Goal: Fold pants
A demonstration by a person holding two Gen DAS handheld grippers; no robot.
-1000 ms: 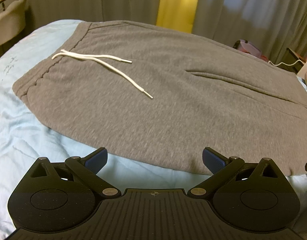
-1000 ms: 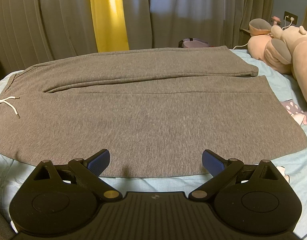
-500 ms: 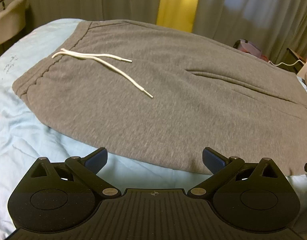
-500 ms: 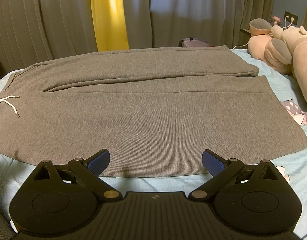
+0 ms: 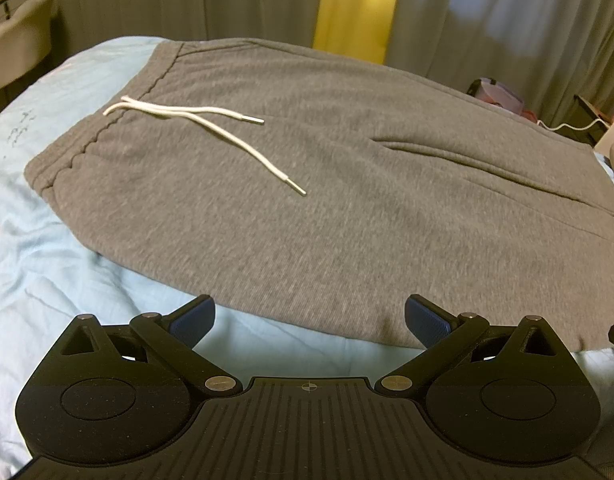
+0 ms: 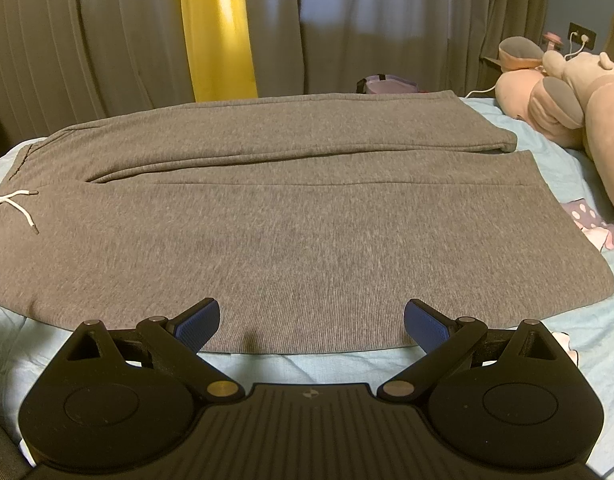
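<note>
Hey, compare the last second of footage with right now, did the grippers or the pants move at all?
Nothing visibly changed. The gray pants lie flat and unfolded on the light blue bedsheet, the white drawstring in the same spot. The left gripper and right gripper both stay open at the near edge of the pants, holding nothing.

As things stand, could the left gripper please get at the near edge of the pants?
Probably yes. The left gripper is open, and the pants' near edge lies flat on the sheet just ahead of its fingertips, with nothing between. The drawstring lies farther in, out of the way.
</note>
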